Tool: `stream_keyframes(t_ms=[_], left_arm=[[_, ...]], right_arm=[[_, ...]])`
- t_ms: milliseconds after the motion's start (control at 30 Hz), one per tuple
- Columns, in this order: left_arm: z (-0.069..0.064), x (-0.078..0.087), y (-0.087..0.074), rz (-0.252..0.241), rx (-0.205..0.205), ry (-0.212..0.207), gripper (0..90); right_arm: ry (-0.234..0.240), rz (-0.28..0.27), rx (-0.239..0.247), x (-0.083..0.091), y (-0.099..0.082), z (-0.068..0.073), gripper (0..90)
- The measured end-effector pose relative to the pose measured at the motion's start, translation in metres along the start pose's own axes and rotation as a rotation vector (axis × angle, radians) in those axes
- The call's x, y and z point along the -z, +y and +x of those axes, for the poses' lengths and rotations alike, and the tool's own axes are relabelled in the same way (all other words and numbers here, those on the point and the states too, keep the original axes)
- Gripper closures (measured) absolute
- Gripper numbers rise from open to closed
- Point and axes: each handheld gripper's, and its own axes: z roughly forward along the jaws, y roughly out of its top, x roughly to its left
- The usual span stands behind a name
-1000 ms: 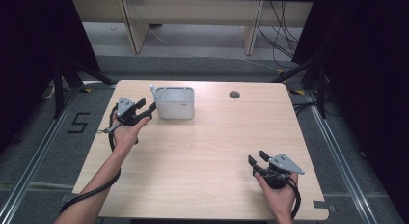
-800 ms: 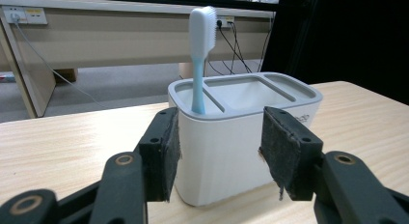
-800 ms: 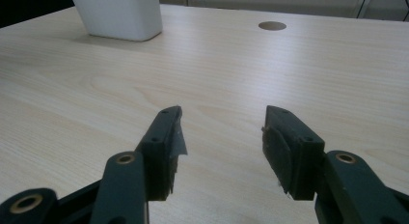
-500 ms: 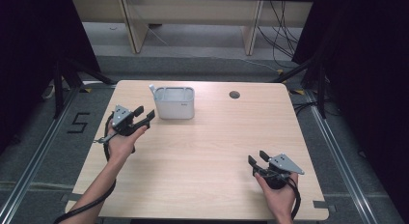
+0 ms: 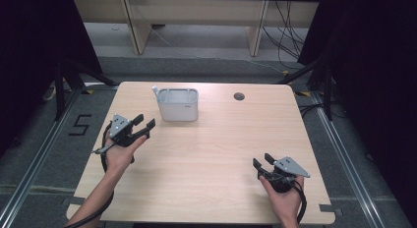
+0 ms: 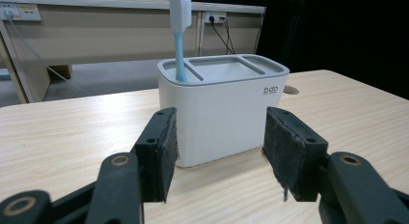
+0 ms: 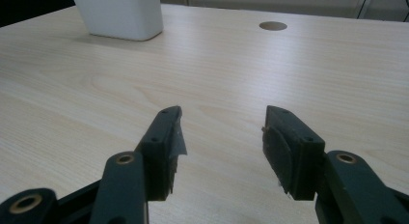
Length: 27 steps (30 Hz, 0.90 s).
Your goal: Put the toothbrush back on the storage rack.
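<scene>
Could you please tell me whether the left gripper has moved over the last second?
Yes. In the high view the left gripper has drawn back from the white holder toward the person's side of the table.

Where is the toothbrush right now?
The toothbrush stands upright in the leftmost slot of the white holder, seen in the left gripper view; the holder sits near the table's far edge.
</scene>
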Motion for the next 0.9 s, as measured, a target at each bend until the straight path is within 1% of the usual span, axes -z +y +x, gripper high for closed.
stream_keyframes(t_ms=[67, 133, 200, 333, 367, 400, 433, 467, 500, 533, 567, 667, 700, 733, 833, 867, 900], left_arm=[[0.0, 0.002, -0.001, 0.002, 0.001, 0.0, 45.2], [-0.001, 0.005, -0.002, -0.004, -0.002, -0.006, 45.1], [-0.001, 0.01, -0.004, 0.005, 0.001, -0.002, 45.1], [0.0, 0.013, -0.007, 0.003, 0.002, -0.002, 45.0], [0.001, 0.016, -0.008, 0.004, 0.0, -0.001, 45.0], [0.001, 0.016, -0.008, 0.004, 0.0, -0.001, 45.0], [0.001, 0.017, -0.009, 0.0, 0.005, -0.002, 45.0], [0.001, 0.019, -0.011, -0.009, 0.007, -0.004, 45.0], [0.001, 0.021, -0.011, 0.002, 0.007, 0.003, 45.0], [0.001, 0.024, -0.015, -0.009, 0.006, 0.0, 45.0], [0.001, 0.026, -0.017, -0.002, 0.001, 0.001, 45.0], [0.0, 0.031, -0.022, 0.009, 0.0, 0.008, 45.0], [0.0, 0.034, -0.026, 0.013, -0.007, 0.011, 45.1], [0.0, 0.034, -0.026, 0.013, -0.007, 0.011, 45.1], [-0.001, 0.039, -0.033, 0.013, -0.012, 0.01, 45.0], [-0.001, 0.039, -0.033, 0.013, -0.012, 0.01, 45.0], [-0.001, 0.042, -0.037, 0.021, -0.014, 0.015, 45.0]], right_arm=[[0.004, 0.005, -0.01, 0.0, 0.0, 0.001, 48.6], [0.004, 0.005, -0.01, 0.0, 0.0, 0.001, 48.6], [-0.006, 0.008, 0.004, 0.001, 0.0, 0.0, 48.6], [-0.005, 0.005, 0.003, 0.001, 0.0, 0.0, 48.6], [0.006, 0.016, -0.022, 0.001, 0.0, 0.002, 48.6], [0.006, 0.016, -0.022, 0.001, 0.0, 0.002, 48.6], [-0.002, 0.008, -0.001, 0.001, 0.0, 0.0, 48.5], [0.005, 0.016, -0.02, 0.001, 0.0, 0.002, 48.6], [-0.003, 0.009, -0.001, 0.001, 0.0, 0.0, 48.6], [0.011, 0.014, -0.019, 0.001, 0.0, 0.001, 48.6], [0.003, 0.01, -0.006, 0.001, 0.0, 0.001, 48.6], [0.006, 0.016, -0.012, 0.001, 0.0, 0.001, 48.6], [0.001, 0.014, -0.019, 0.001, 0.0, 0.002, 48.5], [-0.013, 0.005, 0.003, 0.001, 0.0, 0.0, 48.5], [-0.005, 0.015, 0.003, 0.001, 0.0, 0.0, 48.6], [-0.005, 0.015, 0.003, 0.001, 0.0, 0.0, 48.6], [-0.008, 0.015, 0.002, 0.001, 0.0, 0.001, 48.5]])
